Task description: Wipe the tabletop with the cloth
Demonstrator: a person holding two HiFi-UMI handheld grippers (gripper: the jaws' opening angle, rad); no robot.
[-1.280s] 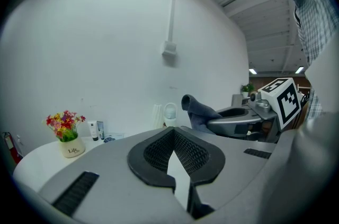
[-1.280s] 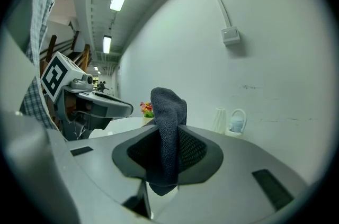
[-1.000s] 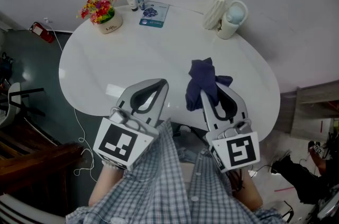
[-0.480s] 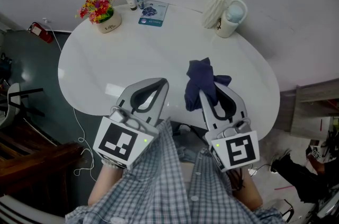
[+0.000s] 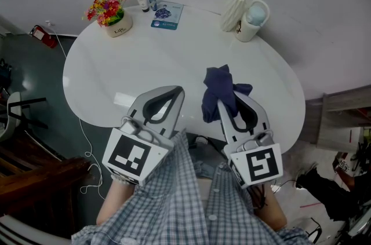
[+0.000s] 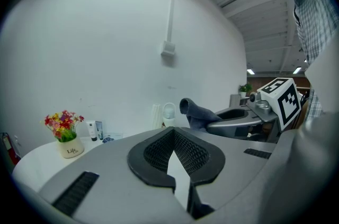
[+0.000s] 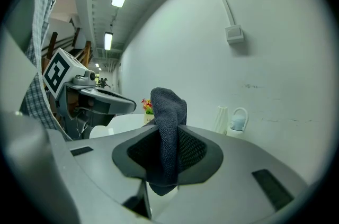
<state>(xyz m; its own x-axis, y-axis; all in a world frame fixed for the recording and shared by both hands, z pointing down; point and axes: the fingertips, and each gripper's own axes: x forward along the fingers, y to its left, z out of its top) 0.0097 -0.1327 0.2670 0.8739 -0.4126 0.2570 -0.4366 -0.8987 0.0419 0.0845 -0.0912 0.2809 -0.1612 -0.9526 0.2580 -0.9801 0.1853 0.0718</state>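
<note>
On the table (image 5: 110, 79), the flower pot (image 5: 120, 24) stands at the far left edge, with a tube (image 5: 143, 2) and packet (image 5: 168, 15) just right of it. A vase (image 5: 233, 11) and jug (image 5: 254, 21) stand together at the far right. Over the near edge, the cloth (image 5: 220, 93) sits between the right gripper (image 5: 227, 101)'s jaws, with the left gripper (image 5: 176, 91) beside it.

You see a plain dark navy fabric cloth (image 5: 222, 90), a glossy white oval tabletop (image 5: 116, 76), and your grey-blue checked shirt (image 5: 174, 203).

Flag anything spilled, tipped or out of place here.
Nothing stands out. The flower pot, vase and mug stand upright at the table's far edge; the right gripper holds the cloth.
</note>
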